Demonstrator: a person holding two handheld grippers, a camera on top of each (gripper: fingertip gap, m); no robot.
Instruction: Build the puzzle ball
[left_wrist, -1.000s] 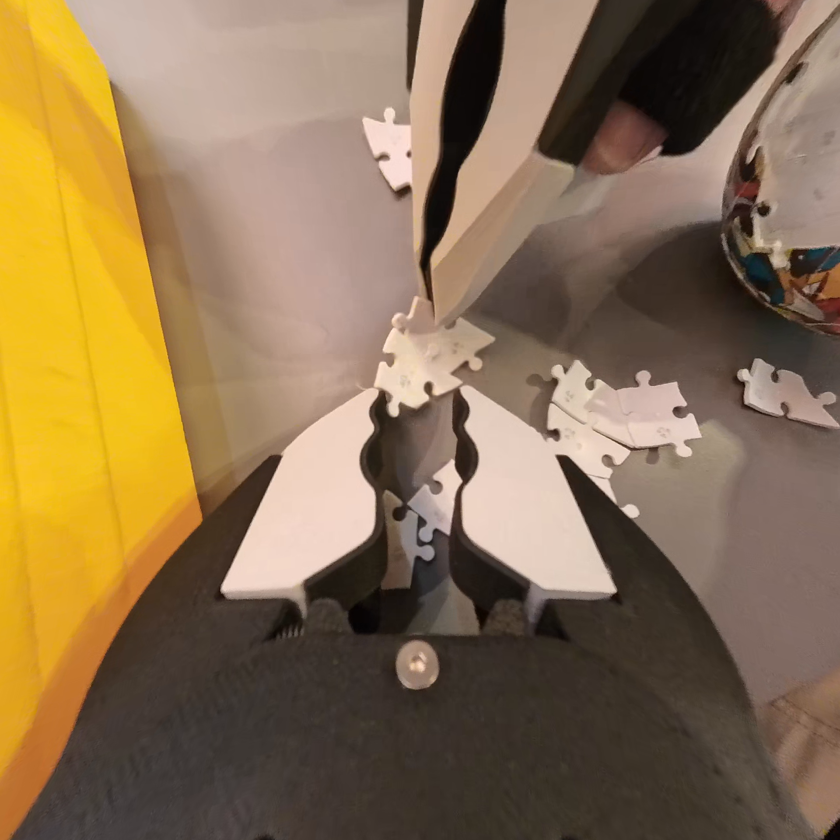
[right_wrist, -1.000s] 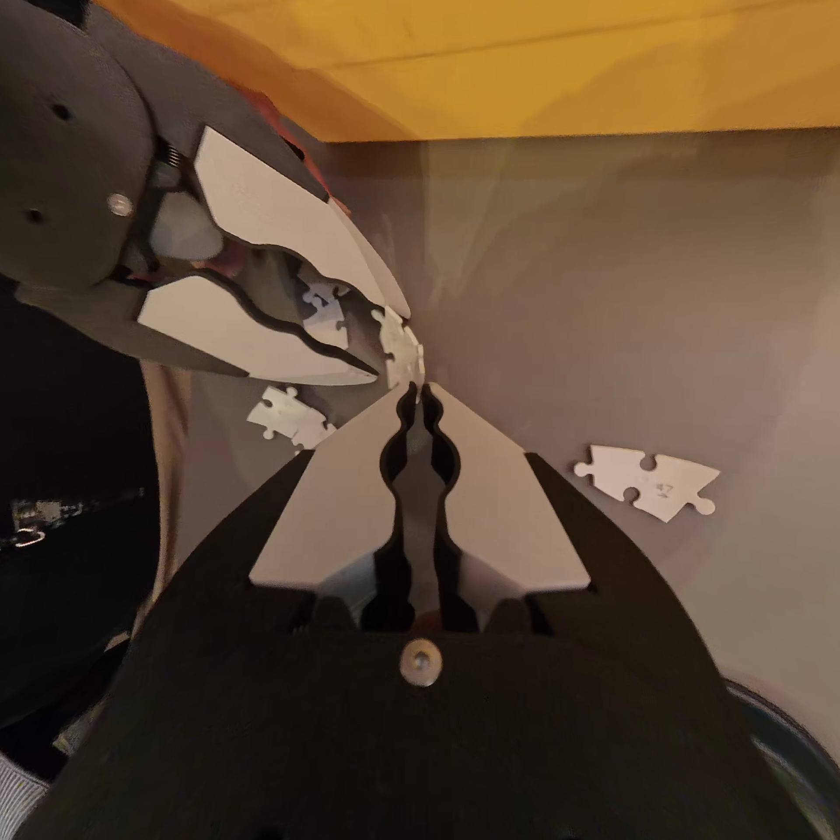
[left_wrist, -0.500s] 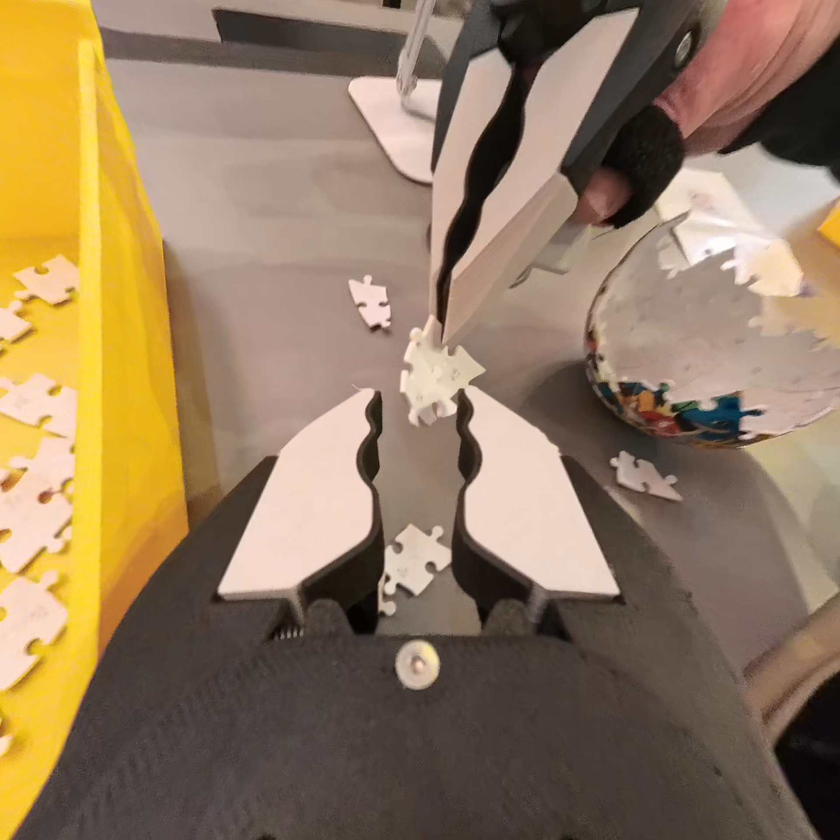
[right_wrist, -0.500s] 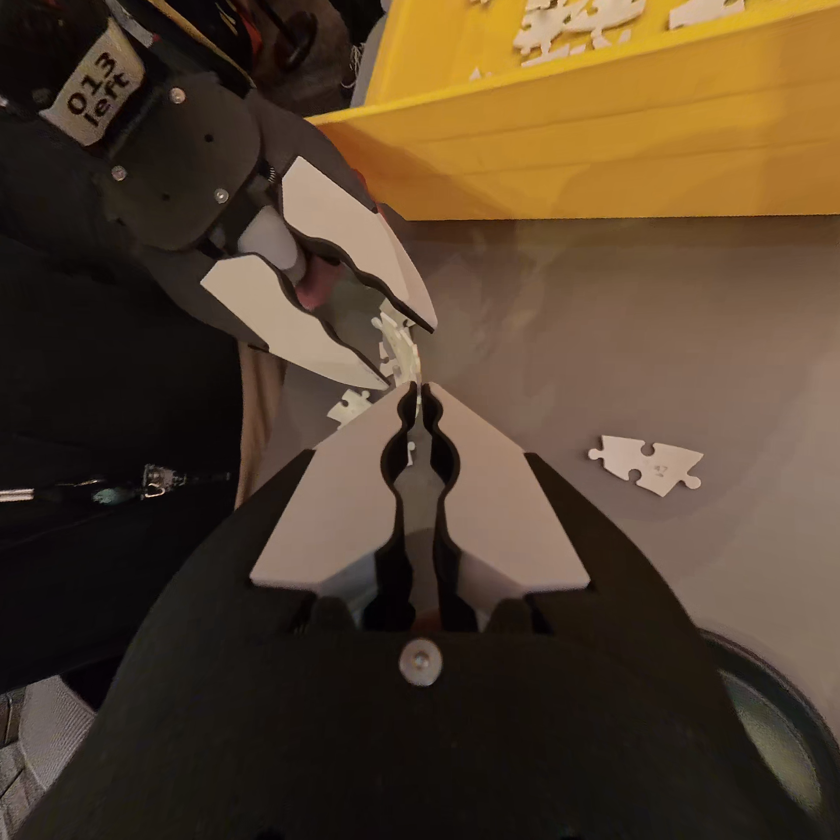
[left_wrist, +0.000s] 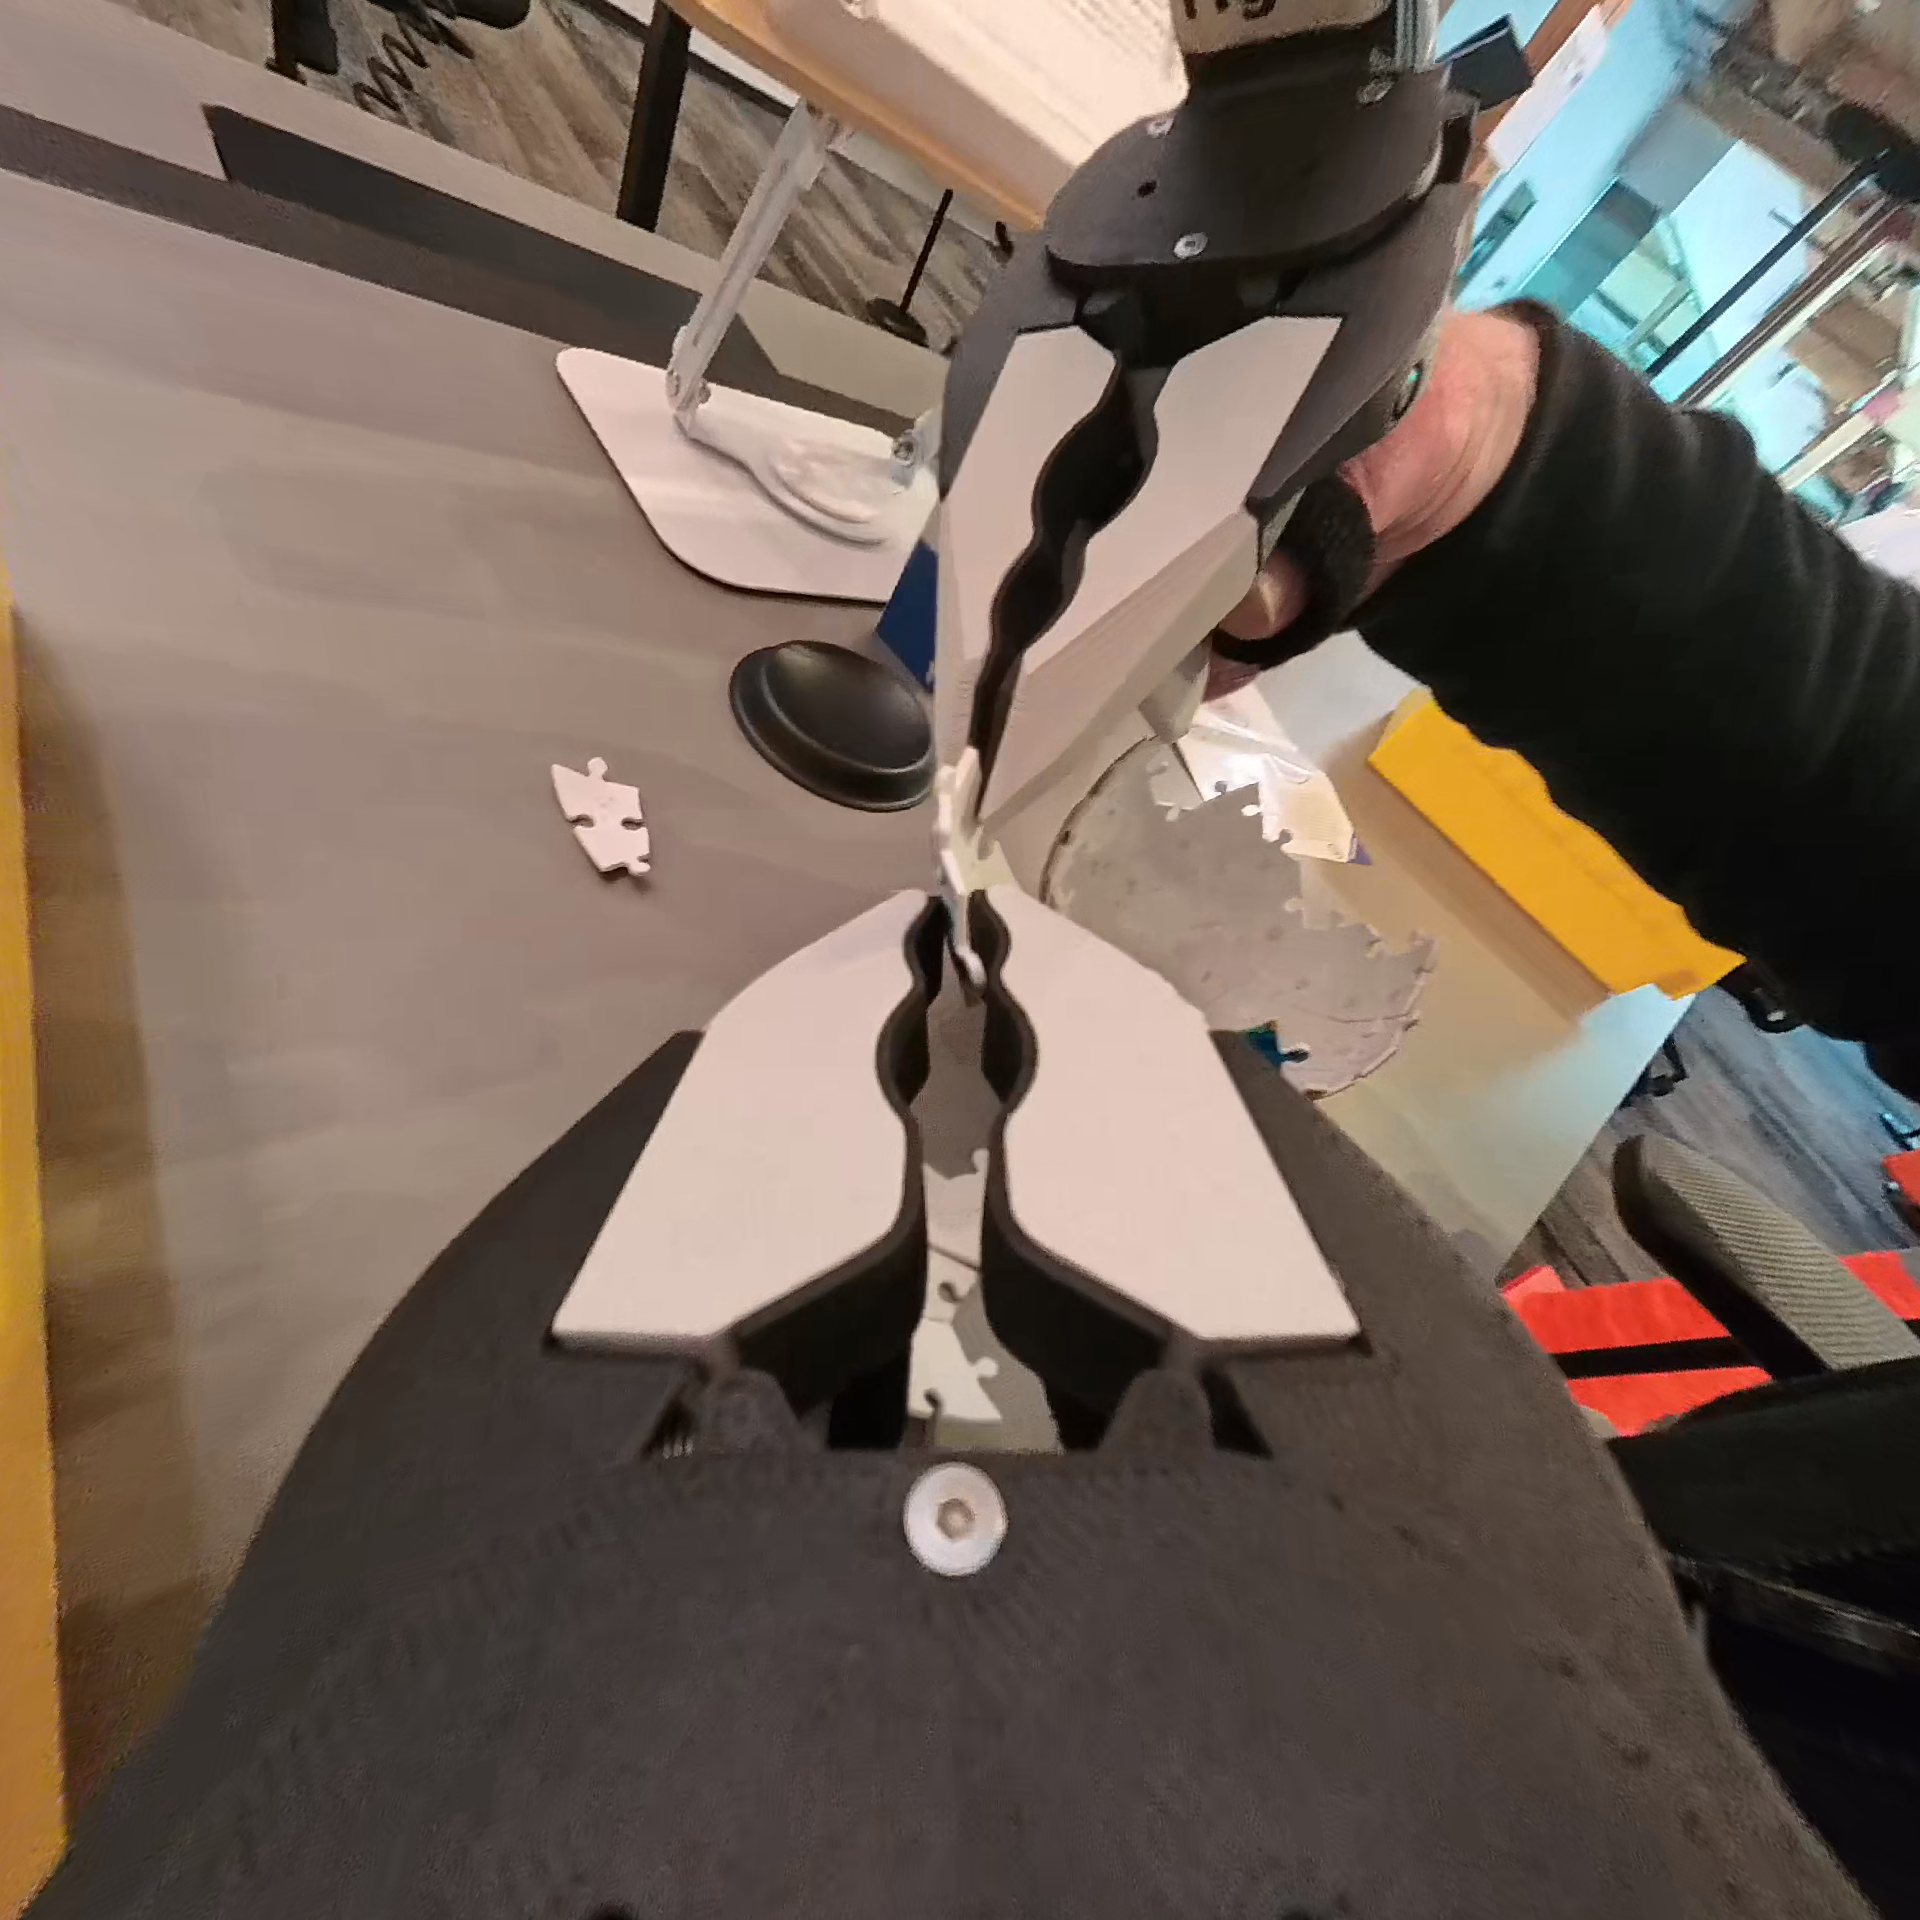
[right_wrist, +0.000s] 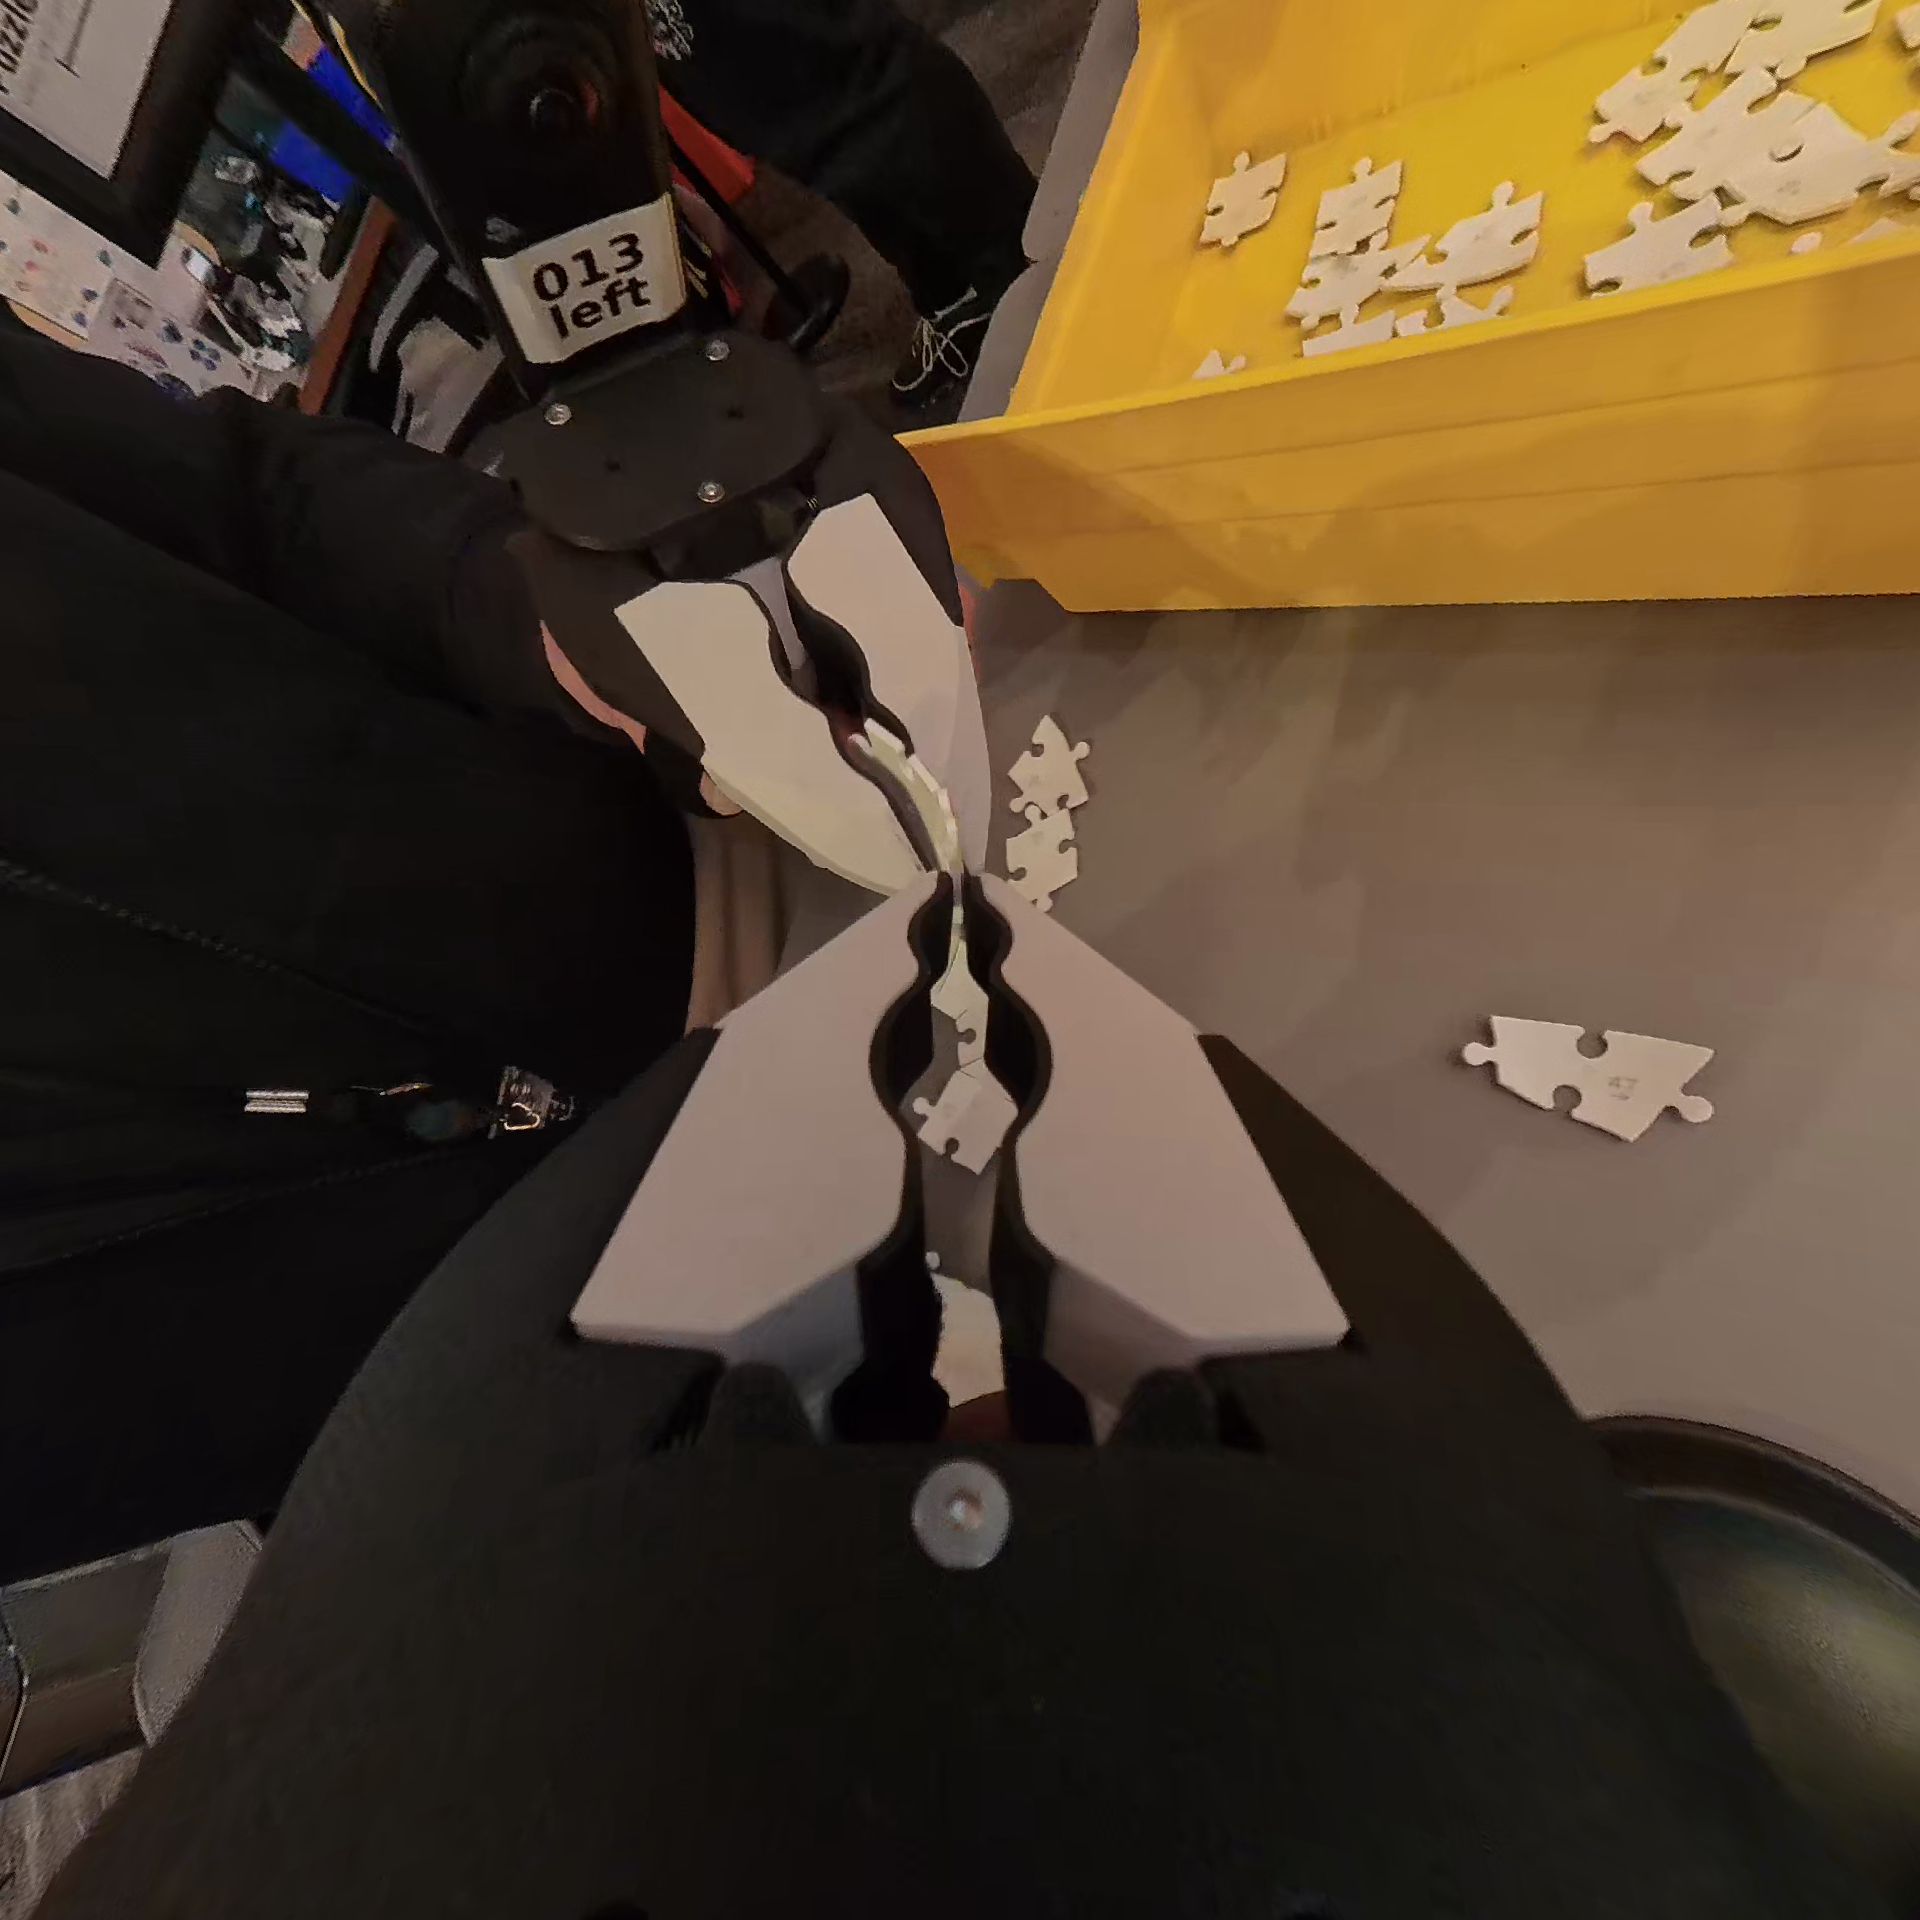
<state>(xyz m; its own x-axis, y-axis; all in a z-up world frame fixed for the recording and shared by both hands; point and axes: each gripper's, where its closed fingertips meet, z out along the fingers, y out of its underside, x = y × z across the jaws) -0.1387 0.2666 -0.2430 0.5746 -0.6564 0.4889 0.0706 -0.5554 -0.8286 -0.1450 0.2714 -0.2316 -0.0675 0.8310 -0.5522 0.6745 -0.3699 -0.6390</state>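
Two tools, left tool (left_wrist: 961, 914) and right tool (left_wrist: 971, 795), pinch one thin, light, bendy piece (left_wrist: 958, 844) edgewise; grip flat faces

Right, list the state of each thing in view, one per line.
left gripper: shut on joined puzzle pieces
right gripper: shut on joined puzzle pieces
joined puzzle pieces: held off the table by both grippers
puzzle ball: part built, open jagged edge
yellow bin: holds loose pieces

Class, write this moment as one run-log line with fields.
left gripper: shut on puzzle piece | right gripper: shut on same piece | piece: in air | puzzle ball: partly built
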